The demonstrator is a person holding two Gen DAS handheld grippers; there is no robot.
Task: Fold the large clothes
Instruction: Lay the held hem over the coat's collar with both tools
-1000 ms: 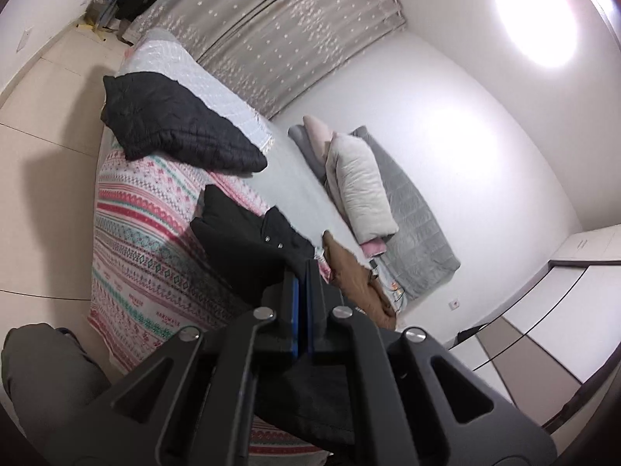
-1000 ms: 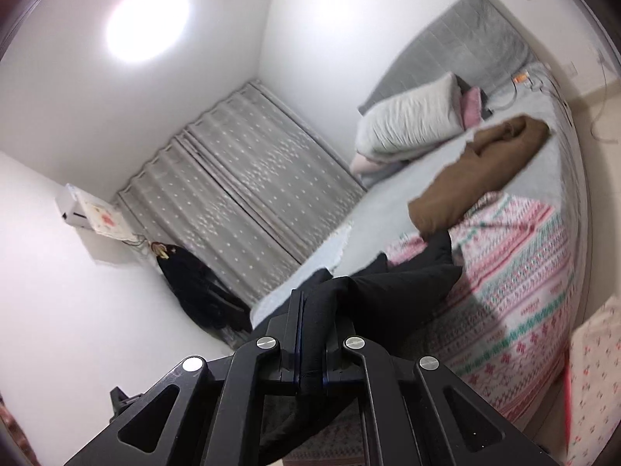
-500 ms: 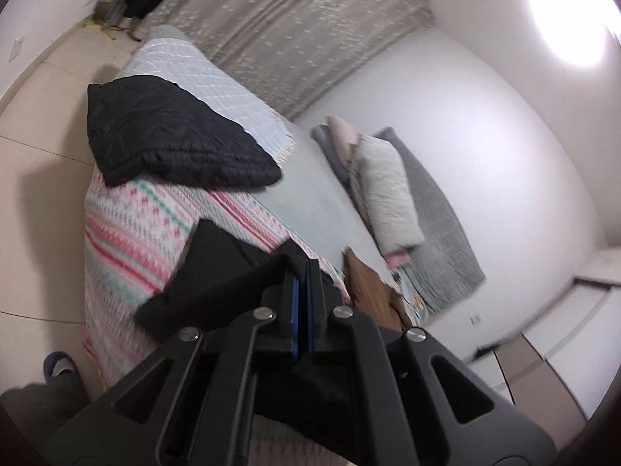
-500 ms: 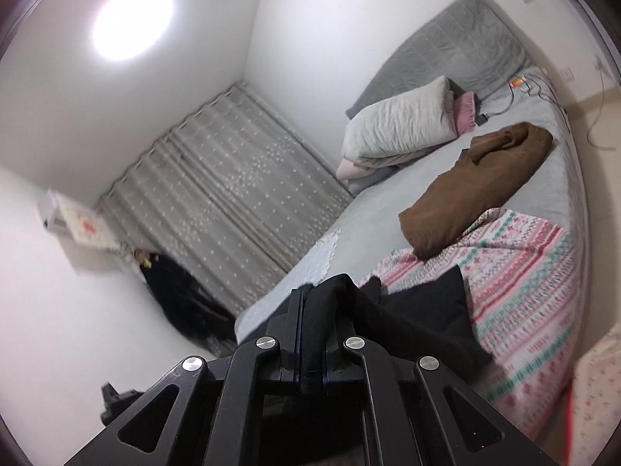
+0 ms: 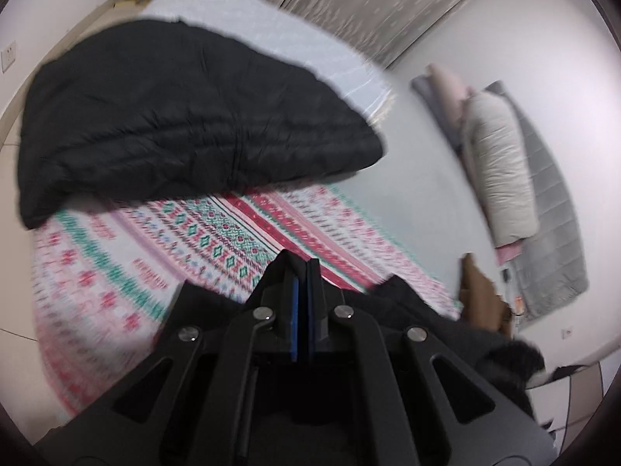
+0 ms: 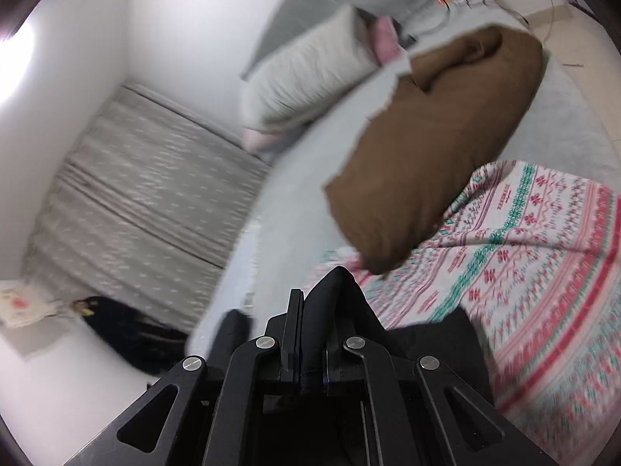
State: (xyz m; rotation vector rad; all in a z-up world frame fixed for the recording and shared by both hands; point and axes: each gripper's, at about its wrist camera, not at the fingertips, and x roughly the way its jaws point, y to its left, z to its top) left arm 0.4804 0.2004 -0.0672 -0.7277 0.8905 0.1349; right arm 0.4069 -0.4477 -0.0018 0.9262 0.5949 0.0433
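I hold a black garment (image 5: 423, 310) with both grippers, low over a bed with a pink, green and white patterned blanket (image 5: 163, 240). My left gripper (image 5: 302, 272) is shut, with the black cloth spreading out under and right of it. My right gripper (image 6: 316, 299) is shut on a fold of the same black garment (image 6: 330, 291), which sticks up between its jaws and hangs below. Both views are blurred by motion.
A black quilted jacket (image 5: 186, 116) lies on the far left of the bed. A brown garment (image 6: 438, 147) lies on the grey sheet (image 5: 423, 202) near a light pillow (image 6: 310, 73). Grey curtains (image 6: 132, 178) hang behind the bed.
Both grippers have dropped quickly toward the blanket with the black garment. The bed fills much more of both views now.
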